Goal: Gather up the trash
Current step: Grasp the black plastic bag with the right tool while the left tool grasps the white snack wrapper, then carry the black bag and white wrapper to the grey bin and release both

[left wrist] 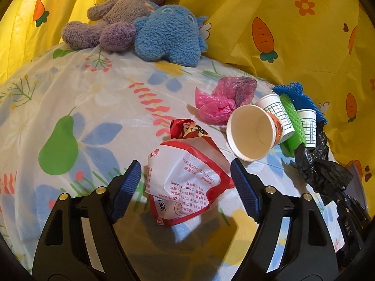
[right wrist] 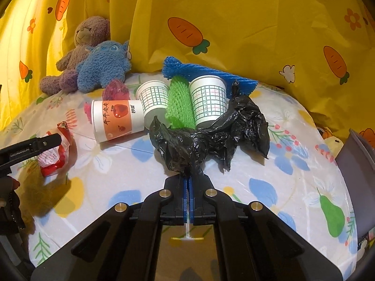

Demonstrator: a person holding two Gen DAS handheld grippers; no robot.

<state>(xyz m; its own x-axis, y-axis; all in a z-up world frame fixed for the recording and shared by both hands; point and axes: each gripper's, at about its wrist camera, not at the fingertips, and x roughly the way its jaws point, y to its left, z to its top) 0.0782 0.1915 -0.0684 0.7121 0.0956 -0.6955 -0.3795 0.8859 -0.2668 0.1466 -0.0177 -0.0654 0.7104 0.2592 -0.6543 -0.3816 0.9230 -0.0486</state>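
My left gripper [left wrist: 186, 182] is open, its jaws on either side of a red and white plastic wrapper [left wrist: 185, 178] lying on the flowered table cover; the wrapper also shows in the right wrist view [right wrist: 55, 154]. My right gripper [right wrist: 191, 180] is shut on a crumpled black plastic bag [right wrist: 211, 138], also seen in the left wrist view [left wrist: 321, 164]. Behind lie an orange-banded paper cup [right wrist: 117, 120] on its side, two grid-print cups [right wrist: 152, 100] [right wrist: 208, 98], green foam netting [right wrist: 179, 103], blue foam netting [right wrist: 206, 72] and a pink plastic bag [left wrist: 222, 100].
A purple-brown teddy bear [left wrist: 119, 14] and a blue plush toy [left wrist: 168, 35] sit at the back of the table [left wrist: 70, 93] against yellow carrot-print curtains [right wrist: 257, 23]. A grey container edge [right wrist: 358, 171] stands at the right of the table.
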